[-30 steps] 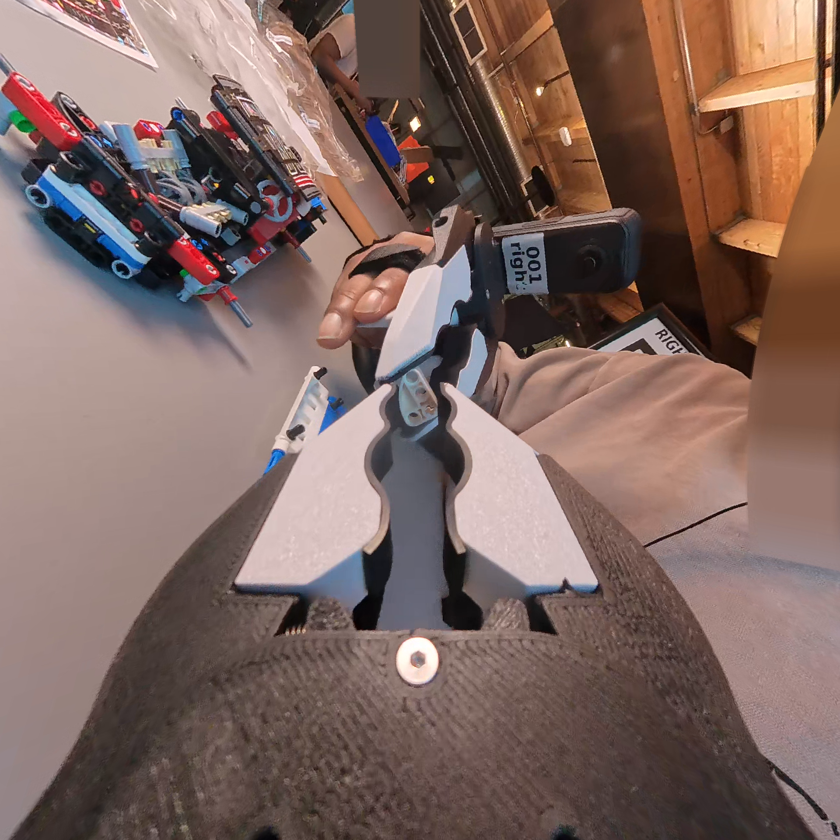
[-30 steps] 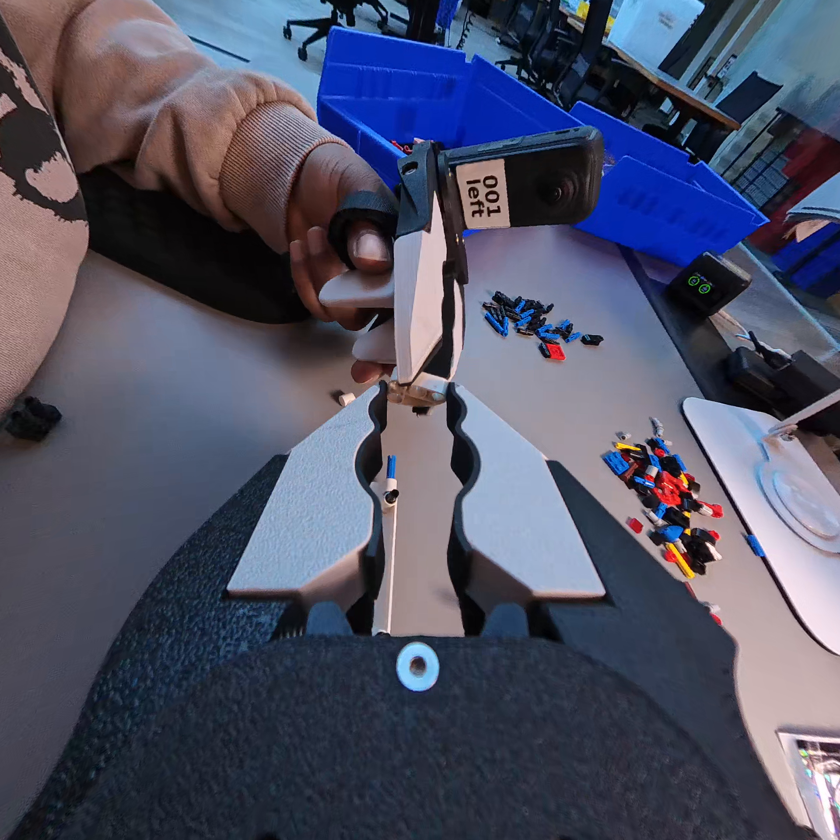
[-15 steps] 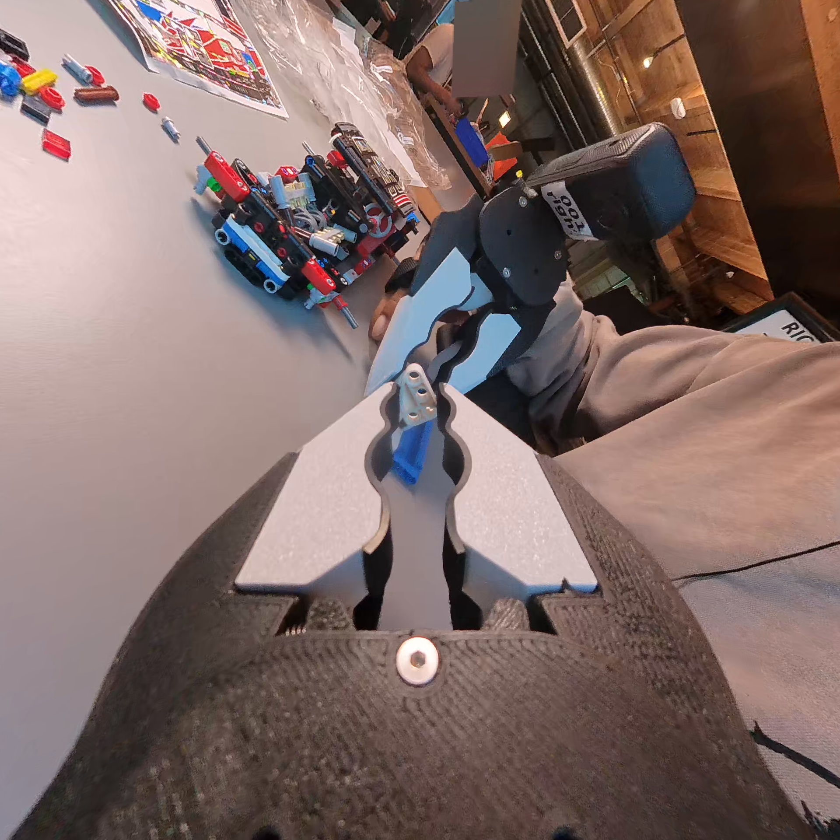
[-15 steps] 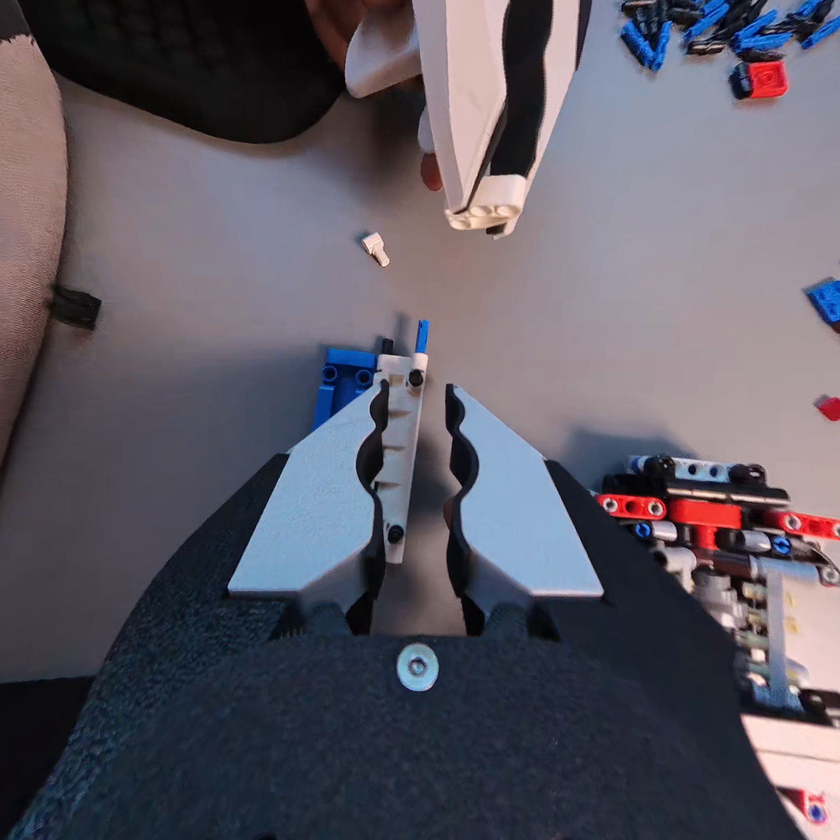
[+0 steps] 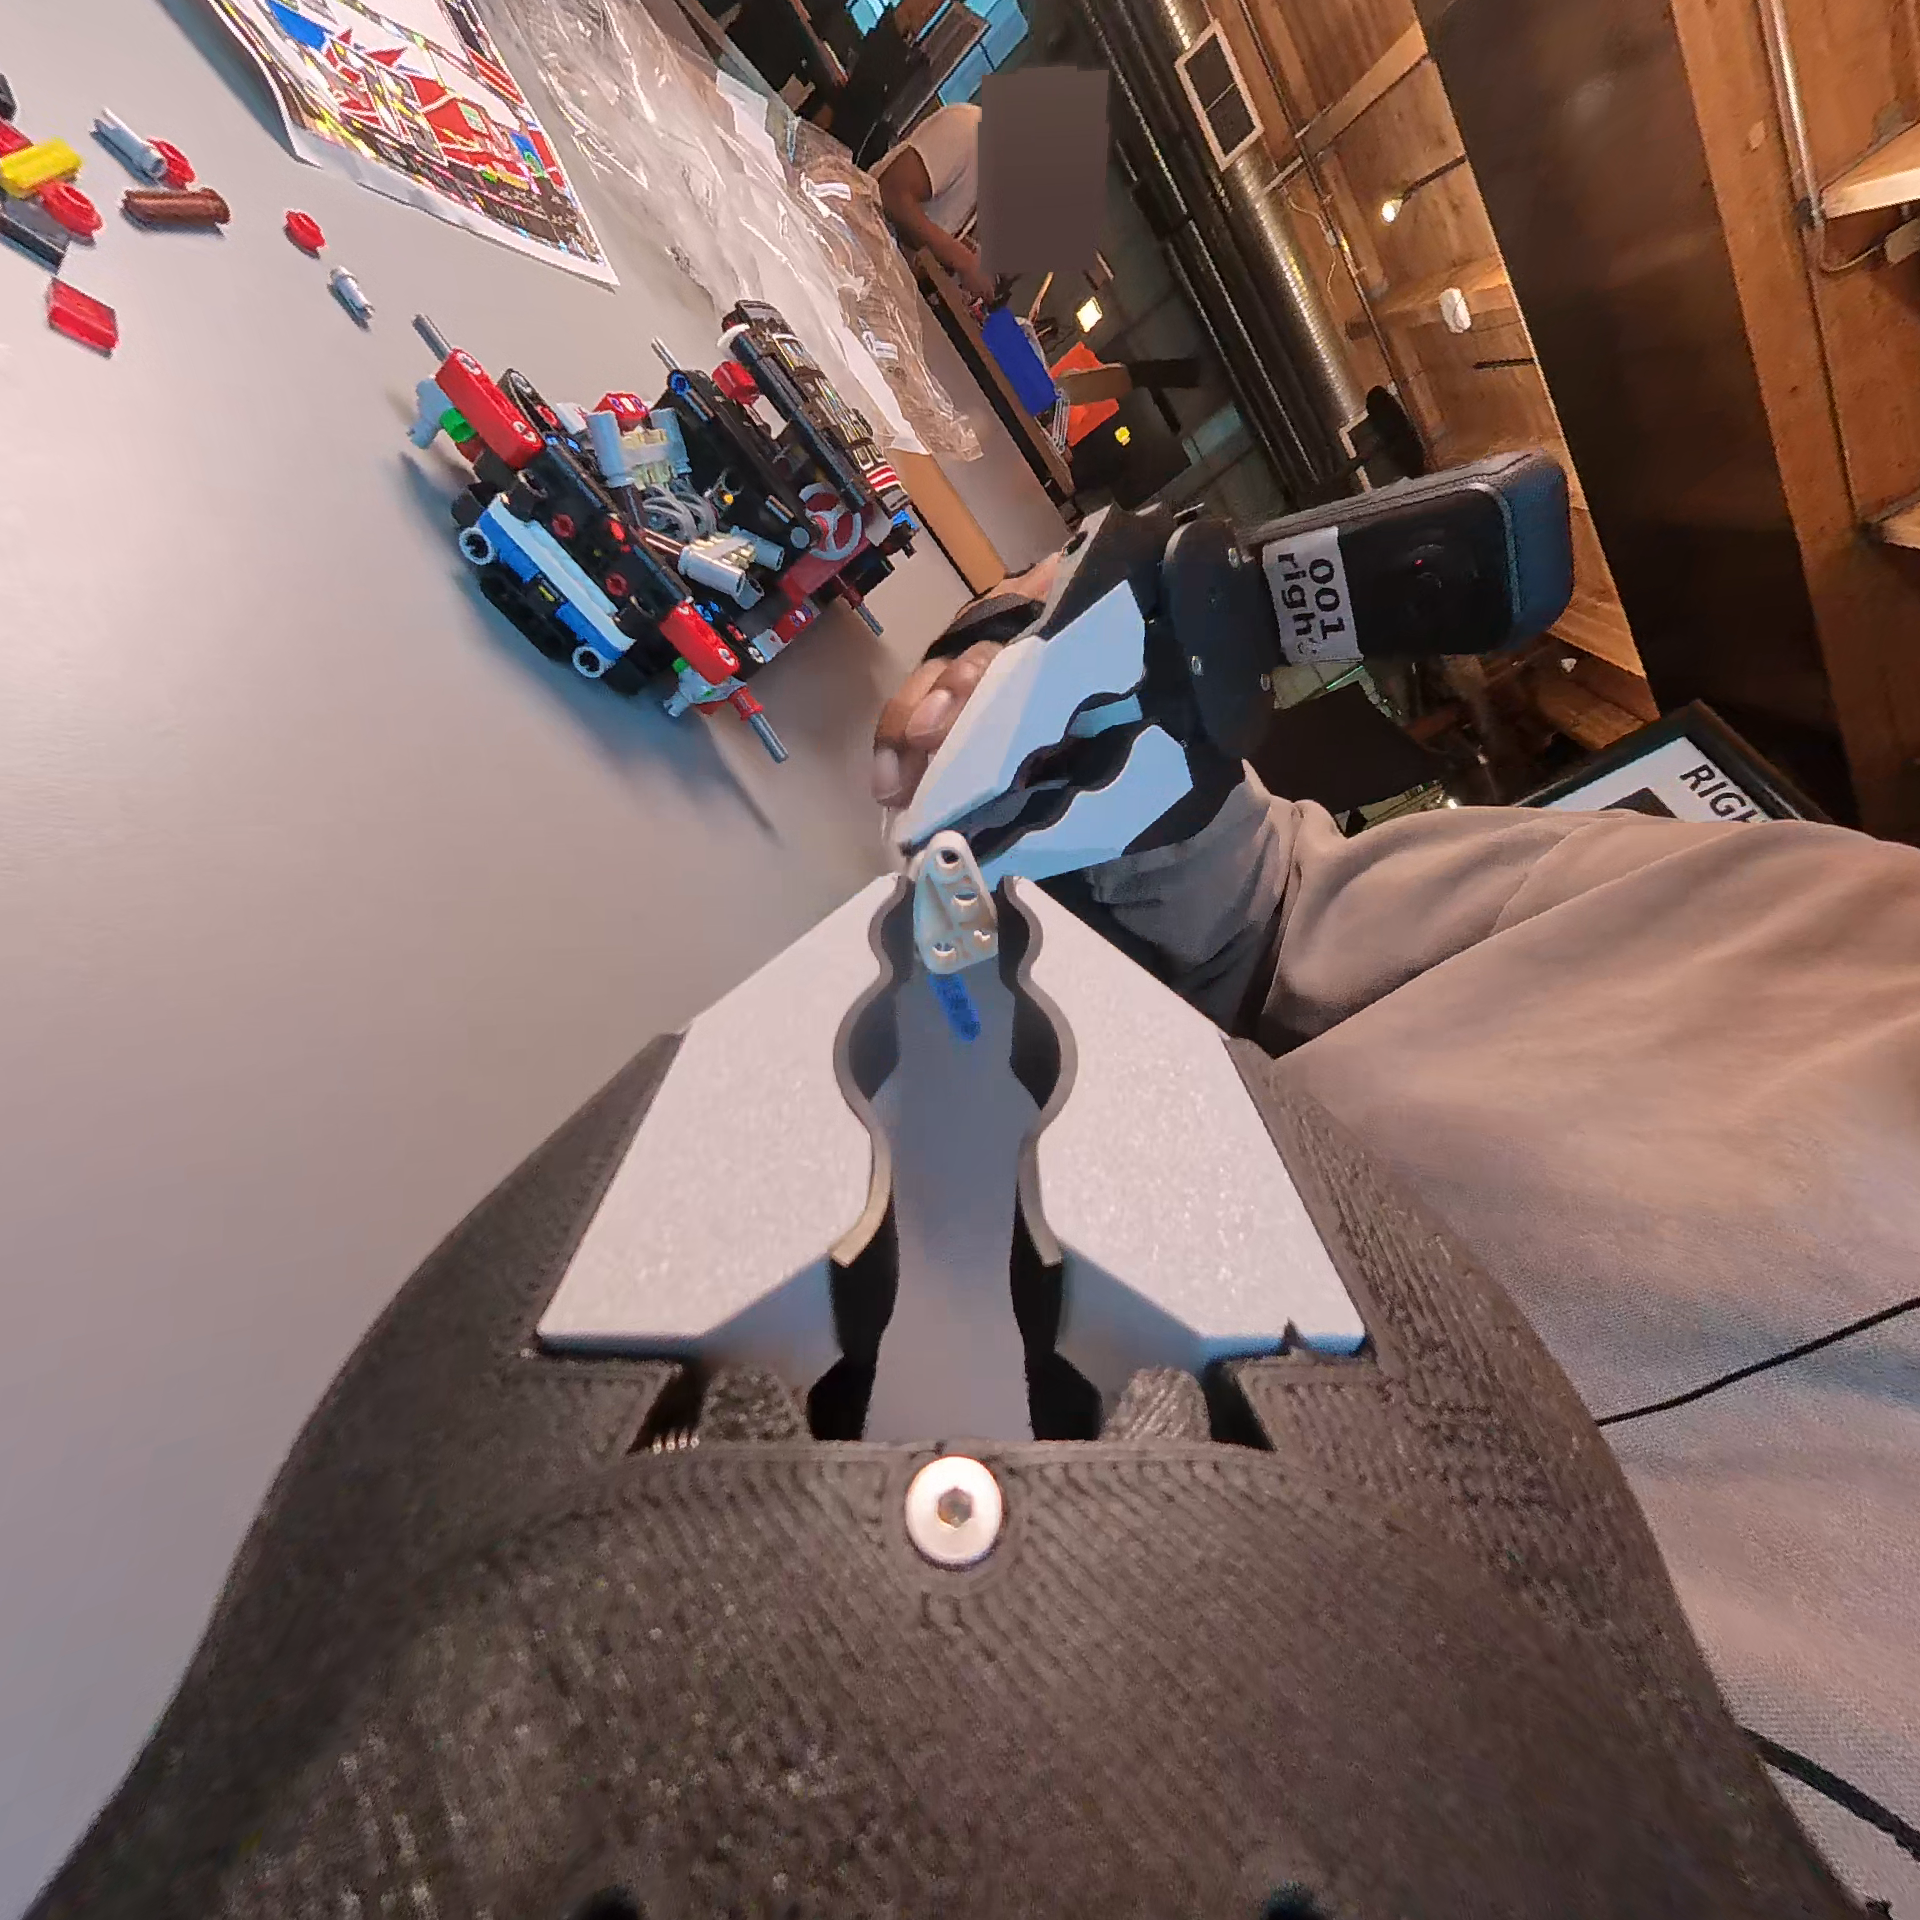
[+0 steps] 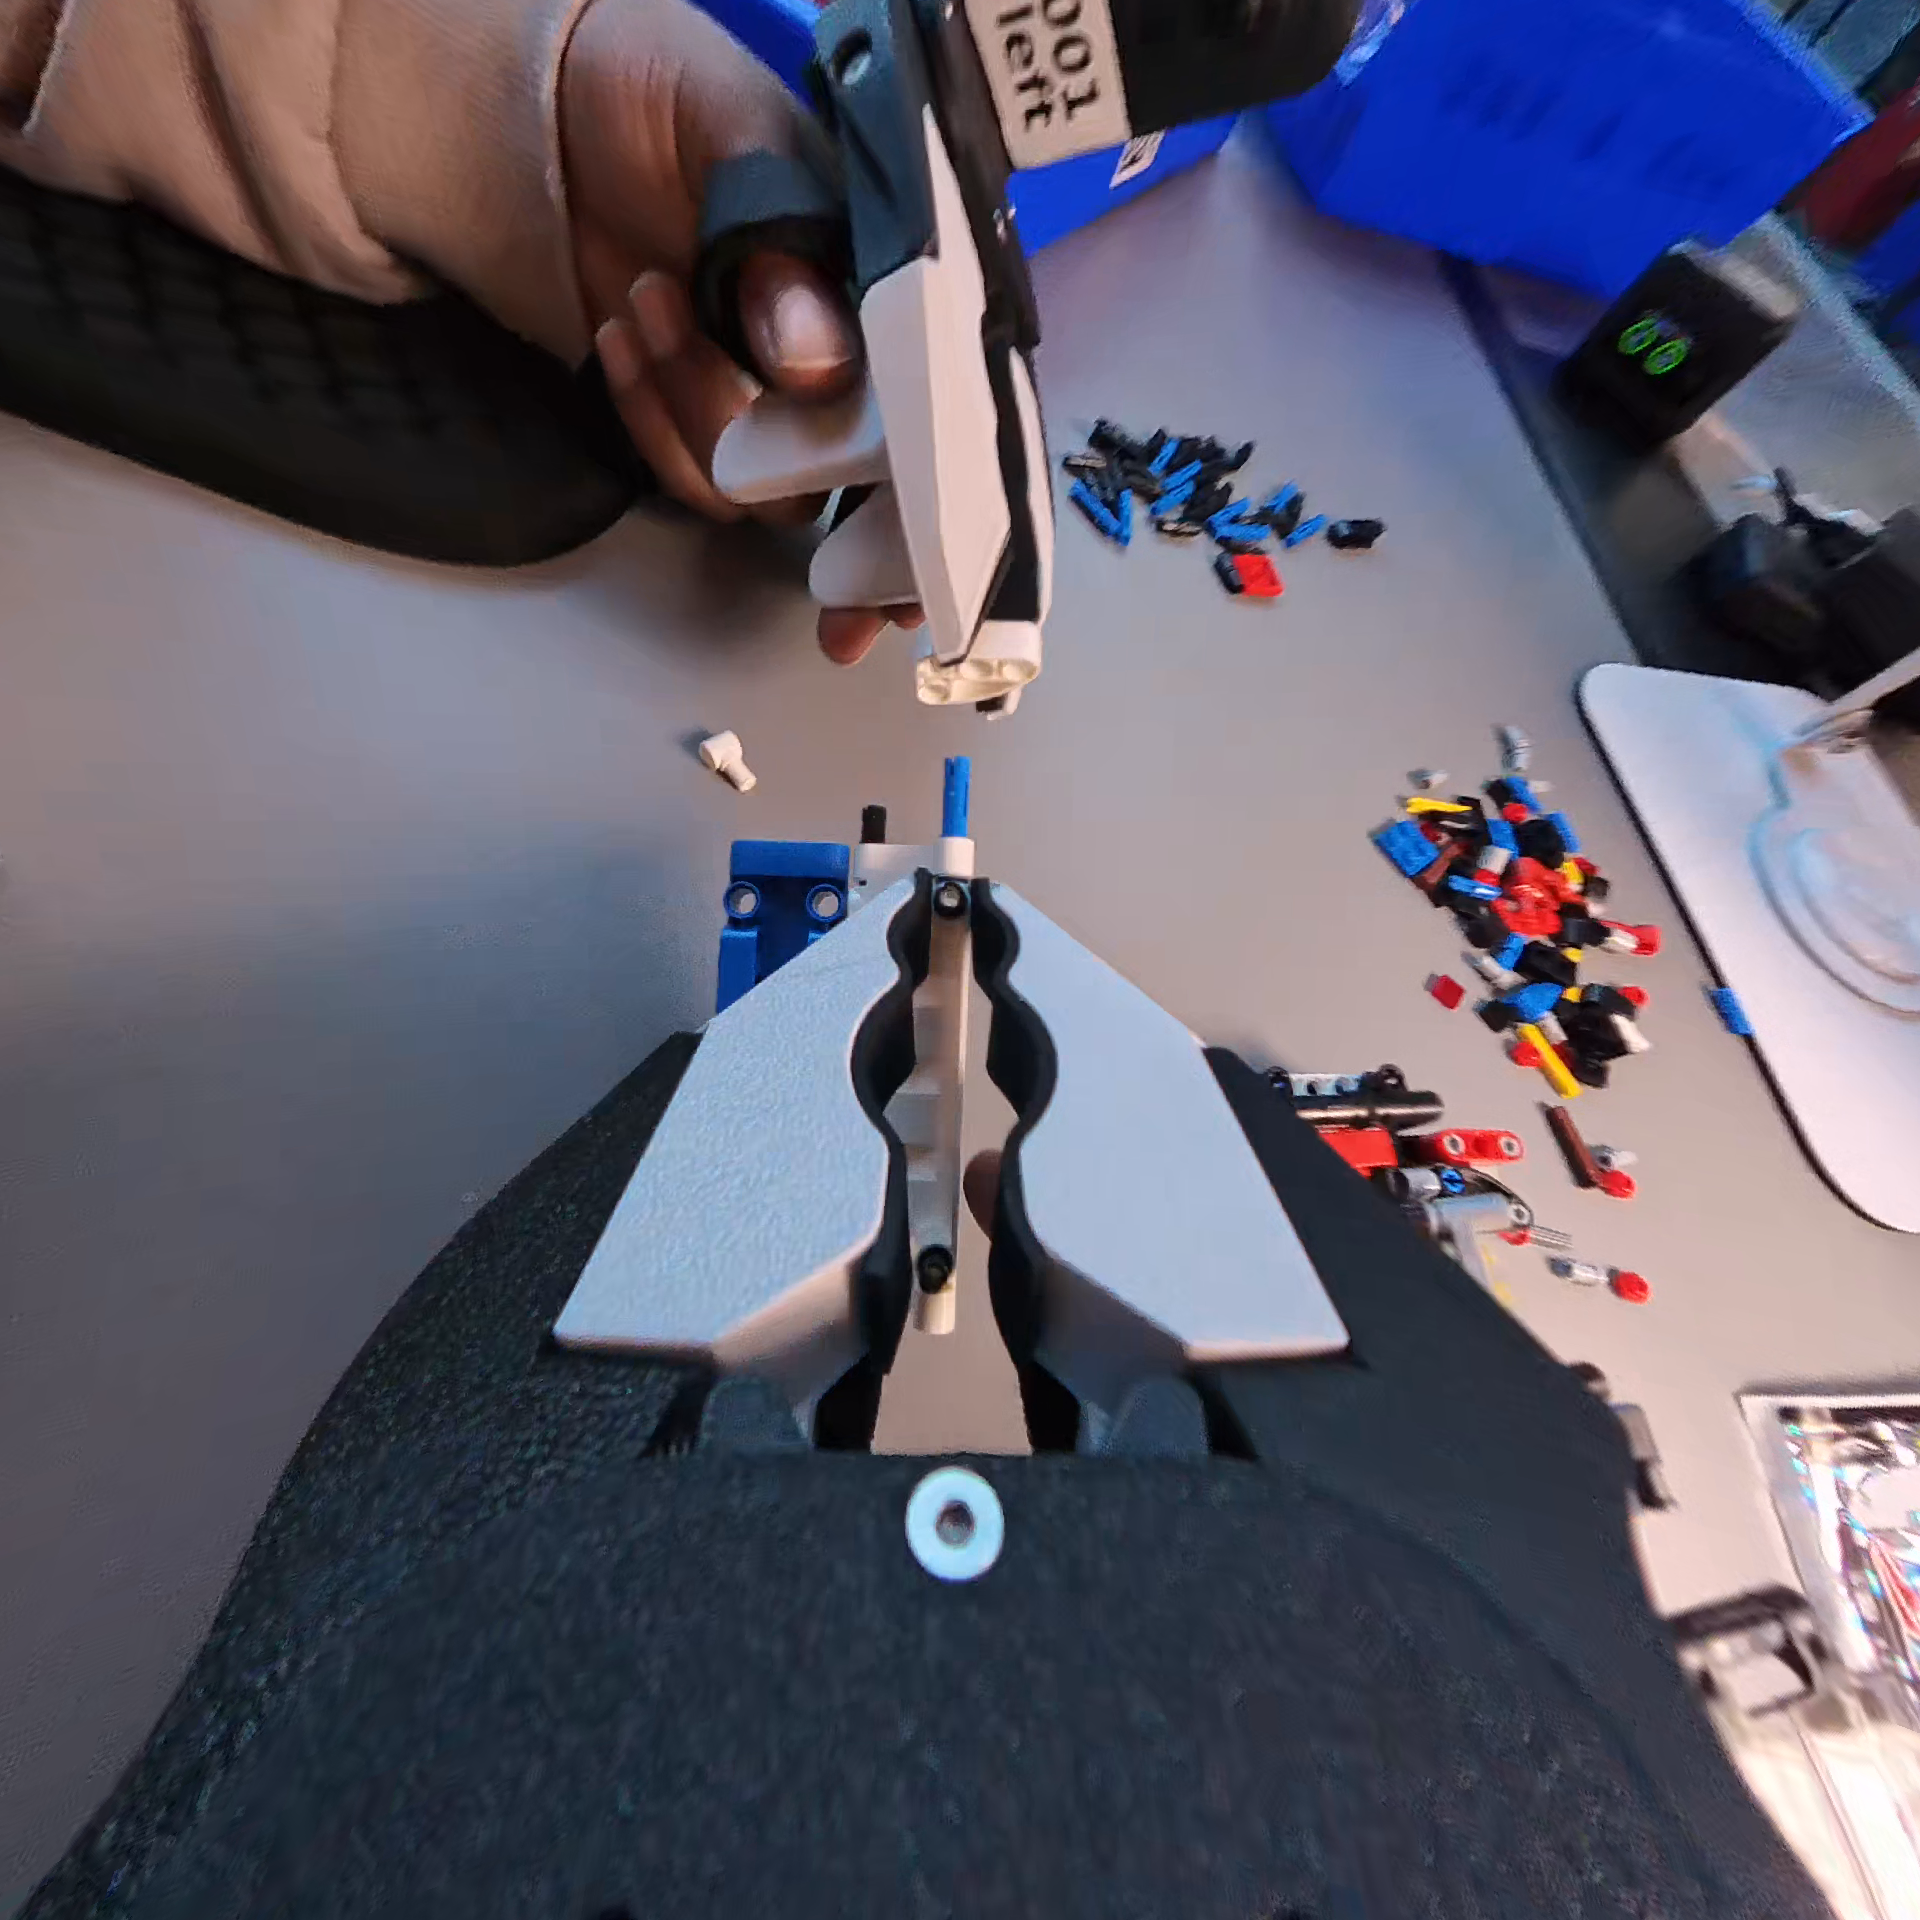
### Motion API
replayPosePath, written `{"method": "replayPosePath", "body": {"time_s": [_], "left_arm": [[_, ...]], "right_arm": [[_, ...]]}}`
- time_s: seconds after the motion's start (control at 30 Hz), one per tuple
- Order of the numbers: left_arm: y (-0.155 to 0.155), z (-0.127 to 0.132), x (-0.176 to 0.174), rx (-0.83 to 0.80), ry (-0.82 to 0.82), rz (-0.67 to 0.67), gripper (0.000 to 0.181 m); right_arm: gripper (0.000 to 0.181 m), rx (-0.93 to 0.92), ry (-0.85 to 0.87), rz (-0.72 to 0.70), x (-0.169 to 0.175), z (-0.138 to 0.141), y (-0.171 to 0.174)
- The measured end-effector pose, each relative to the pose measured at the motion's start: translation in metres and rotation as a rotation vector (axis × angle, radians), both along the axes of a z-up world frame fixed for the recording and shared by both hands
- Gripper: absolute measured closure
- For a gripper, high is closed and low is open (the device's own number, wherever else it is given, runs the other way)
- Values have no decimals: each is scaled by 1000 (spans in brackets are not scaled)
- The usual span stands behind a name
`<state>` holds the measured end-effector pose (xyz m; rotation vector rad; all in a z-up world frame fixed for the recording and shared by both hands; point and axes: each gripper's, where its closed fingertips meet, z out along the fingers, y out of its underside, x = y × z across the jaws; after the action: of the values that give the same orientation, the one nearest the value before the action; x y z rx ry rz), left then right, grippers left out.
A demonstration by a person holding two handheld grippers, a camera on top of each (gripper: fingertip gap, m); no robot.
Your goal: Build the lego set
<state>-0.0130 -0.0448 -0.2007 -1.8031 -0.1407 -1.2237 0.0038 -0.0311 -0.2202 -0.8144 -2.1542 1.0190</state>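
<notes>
Right wrist view: right claw (image 6: 951,894) clamps a white beam (image 6: 940,1101), its blue peg (image 6: 954,798) pointing straight at the pale piece (image 6: 977,681) pinched in the left claw (image 6: 982,665).

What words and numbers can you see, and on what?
I don't copy writing; it stands here:
White label on black camera of right gripper: readable.
White label on black camera of left gripper: partly cut off.
Small black box: green figures.
Black-framed white sign: cut off.
Colourful printed sheet: too small.
</notes>
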Motion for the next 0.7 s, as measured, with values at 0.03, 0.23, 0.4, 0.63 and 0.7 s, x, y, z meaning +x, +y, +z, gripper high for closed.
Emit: {"method": "replayPosePath", "body": {"time_s": [0.03, 0.23, 0.4, 0.63, 0.7], "left_arm": [[0, 0, 1, 3, 1, 0, 168], [3, 4, 11, 39, 12, -23, 168], [4, 1, 14, 29, 6, -33, 168], [5, -5, 19, 5, 51, -64, 168], [5, -10, 20, -8, 113, -63, 168]], "right_arm": [[176, 3, 30, -13, 0, 4, 2], [176, 26, 75, -29, -3, 11, 0], [176, 44, 70, -27, -3, 10, 2], [176, 99, 52, -14, 2, 6, 3], [176, 132, 44, -16, 2, 2, 4]]}}
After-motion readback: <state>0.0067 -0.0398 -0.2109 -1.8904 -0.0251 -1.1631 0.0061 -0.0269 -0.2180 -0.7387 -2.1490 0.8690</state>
